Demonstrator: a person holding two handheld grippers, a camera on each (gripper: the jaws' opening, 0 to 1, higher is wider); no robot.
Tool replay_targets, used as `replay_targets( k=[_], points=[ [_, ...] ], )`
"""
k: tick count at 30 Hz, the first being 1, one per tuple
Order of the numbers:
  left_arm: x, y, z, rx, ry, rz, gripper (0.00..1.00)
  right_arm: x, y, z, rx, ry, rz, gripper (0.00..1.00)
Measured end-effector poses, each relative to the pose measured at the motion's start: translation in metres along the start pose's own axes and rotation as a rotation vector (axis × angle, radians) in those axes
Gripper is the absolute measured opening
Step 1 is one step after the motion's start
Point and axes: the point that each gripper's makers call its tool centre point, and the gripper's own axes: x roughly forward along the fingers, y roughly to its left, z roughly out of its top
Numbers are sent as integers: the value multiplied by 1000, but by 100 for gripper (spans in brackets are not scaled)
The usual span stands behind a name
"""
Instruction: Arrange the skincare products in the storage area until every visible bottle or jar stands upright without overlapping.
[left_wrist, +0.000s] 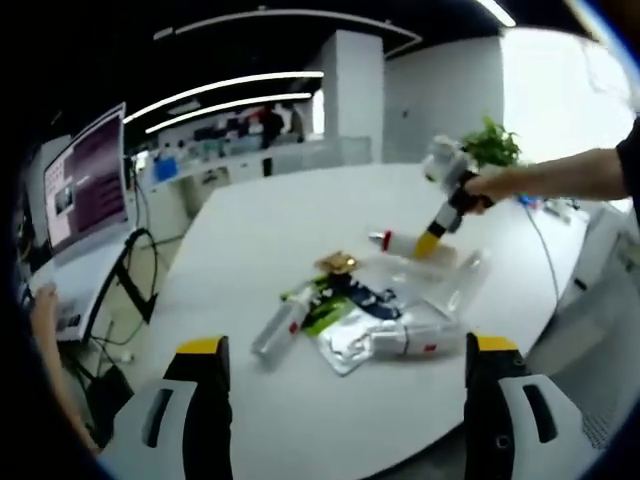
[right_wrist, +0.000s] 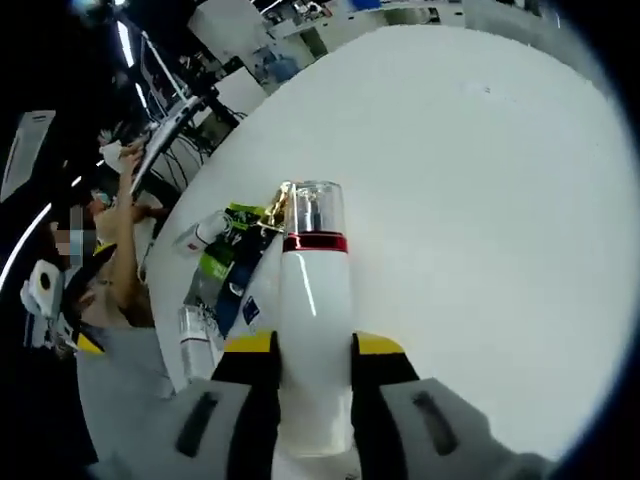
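While in right tool (right_wrist: 312, 365), white bottle (right_wrist: 316, 300)

cluttered pile (left_wrist: 350, 315) mid-table, bare tabletop (right_wrist: 480, 200) around

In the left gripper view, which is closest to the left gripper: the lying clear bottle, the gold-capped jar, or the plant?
1. Clear bottle, lying nearest, left side of the pile.
2. Gold-capped jar, behind it, mid-table.
3. Plant, farthest, at the table's far edge.
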Motion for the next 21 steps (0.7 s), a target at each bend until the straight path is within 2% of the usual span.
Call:
replay_targets(
  k=[4, 9, 13, 21],
  points=[
    [8, -5, 13, -70, -37, -49, 93, -9, 7, 4, 44, -91, 35, 25],
    [16, -7, 28, -94, -64, -83, 90, -19, 16, 1, 43, -139, 56, 25],
    [24, -10, 42, -147, -98, -131, 87, -28, 28, 2, 49, -195, 83, 25],
    [46, -30, 57, -219, -106, -236, 85, -40, 46, -6, 53, -235, 126, 25]
  ],
)
